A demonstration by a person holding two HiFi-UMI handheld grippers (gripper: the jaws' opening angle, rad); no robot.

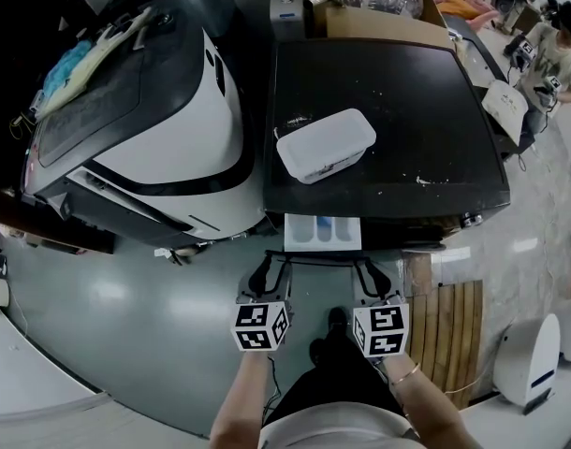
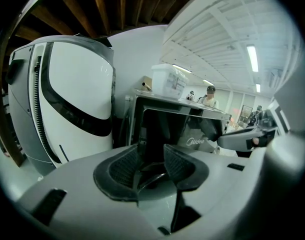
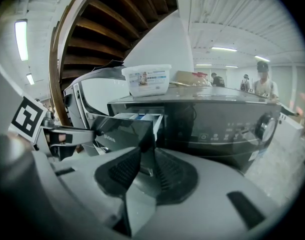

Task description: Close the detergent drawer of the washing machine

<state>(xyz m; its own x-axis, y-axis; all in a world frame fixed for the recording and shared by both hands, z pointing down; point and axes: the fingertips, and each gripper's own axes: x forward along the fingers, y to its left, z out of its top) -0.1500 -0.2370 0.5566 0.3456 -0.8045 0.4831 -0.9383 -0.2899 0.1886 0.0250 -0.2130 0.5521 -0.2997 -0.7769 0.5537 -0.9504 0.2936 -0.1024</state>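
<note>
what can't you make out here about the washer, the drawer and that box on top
Detergent drawer: head view, what lies in its compartments is too small to tell.
Washing machine door: head view looks down on the top; in both gripper views the gripper bodies cover the lower front.
White box: lid hides its contents; label print too small in the right gripper view.
Control panel: right gripper view, icons too small to read.
</note>
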